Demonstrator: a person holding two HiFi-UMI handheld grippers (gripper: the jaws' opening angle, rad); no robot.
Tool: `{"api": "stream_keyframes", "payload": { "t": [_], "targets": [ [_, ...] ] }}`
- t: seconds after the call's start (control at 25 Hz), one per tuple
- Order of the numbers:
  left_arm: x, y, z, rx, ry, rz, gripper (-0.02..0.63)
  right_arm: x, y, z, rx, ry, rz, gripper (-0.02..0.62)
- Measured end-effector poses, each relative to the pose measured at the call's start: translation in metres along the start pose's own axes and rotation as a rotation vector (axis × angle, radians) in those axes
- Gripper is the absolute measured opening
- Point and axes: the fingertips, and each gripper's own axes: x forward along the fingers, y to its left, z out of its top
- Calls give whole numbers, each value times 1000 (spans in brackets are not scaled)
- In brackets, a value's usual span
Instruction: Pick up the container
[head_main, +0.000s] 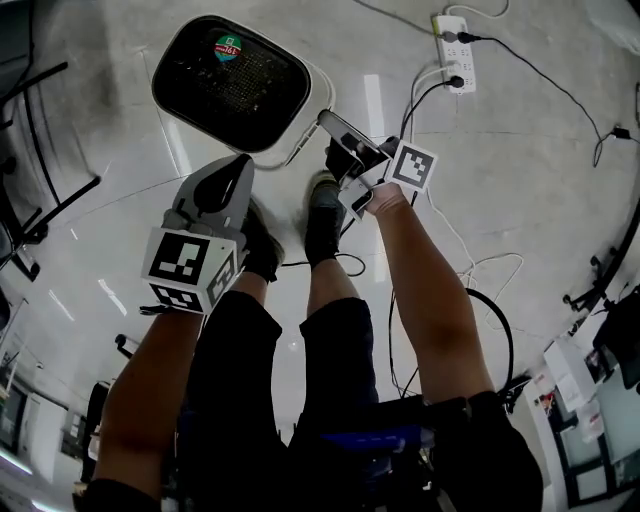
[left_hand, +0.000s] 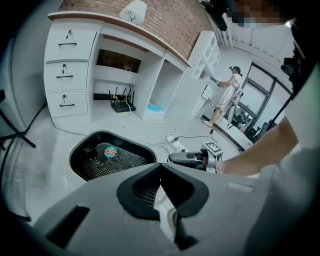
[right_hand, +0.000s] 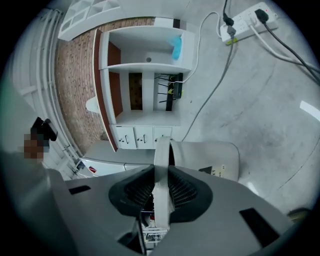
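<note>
Container (head_main: 260, 95): white smooth plastic bin with a rounded-rectangle mouth and a thin rim. The inside is dark, with a dotted mesh-like bottom. A round green/red/white sticker (head_main: 228, 47) lies on that bottom, and its digits look like 361. The mouth faces up at the head camera, and the long axis runs roughly left-right in the head view, dipping a little at the right end. The container sits over the grey glossy floor (head_main: 520, 200) just ahead of the person's shoes; cannot tell if it touches the floor. Right claw (head_main: 325, 118) is clamped on the thin white rim wall at the container's right end. In the right gripper view the wall stands edge-on between the ribbed black pads. The outer side of the bin carries a small black triangle label (right_hand: 215, 171) with fine print, unreadable. Left claw (left_hand: 160, 167) has its jaws together with nothing between them, and it is apart from the container on the near side. A white power strip (head_main: 455, 40) with dark cables lies on the floor right of the container. A white drawer cabinet (left_hand: 65, 65) stands against a brick wall (left_hand: 170, 20).
</note>
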Motion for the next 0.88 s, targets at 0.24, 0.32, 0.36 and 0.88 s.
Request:
{"api": "stream_keyframes", "payload": {
  "t": [0.24,0.32,0.36,0.88],
  "targets": [
    [-9,2,15,41,28,23,11,18,49,2,-28,69,-27,80],
    [-7,8,21,37,33,23,12,29,65,3,-28,78,-18,80],
    [-7,12,25,29,33,24,17,35,73,4,-28,80,-15,80],
    [-6,57,54,185,149,17,239,142,144,8,-155,149,-17,78]
  ]
}}
